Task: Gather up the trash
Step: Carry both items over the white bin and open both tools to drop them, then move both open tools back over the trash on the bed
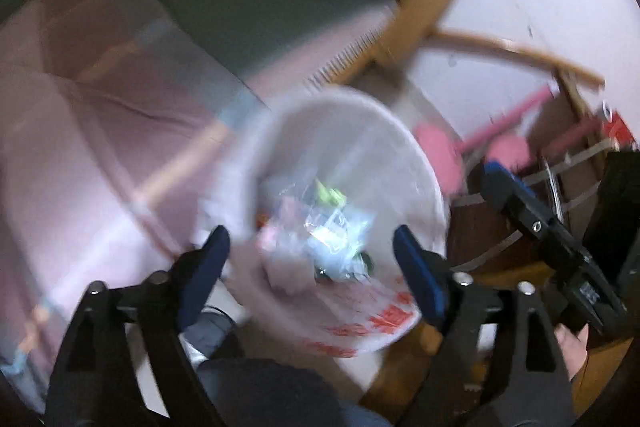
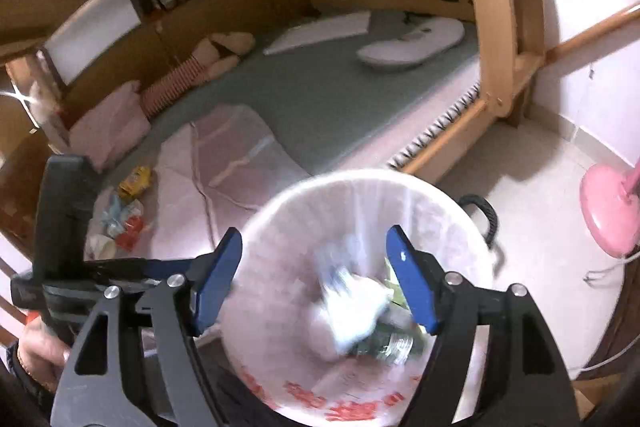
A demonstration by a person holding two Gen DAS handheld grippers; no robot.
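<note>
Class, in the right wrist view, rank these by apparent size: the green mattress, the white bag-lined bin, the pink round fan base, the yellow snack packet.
1. Green mattress
2. White bag-lined bin, though nearness to the camera enlarges it
3. Pink round fan base
4. Yellow snack packet

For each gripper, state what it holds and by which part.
Nothing is held: the left gripper and right gripper are open above the trash bin.

Your left wrist view is heavily smeared by motion blur; only the gripper's own fingers stay sharp. Your right wrist view is clearer, evenly and softly lit, with a blurred bin and fisheye bending and dark corners at the edges.
</note>
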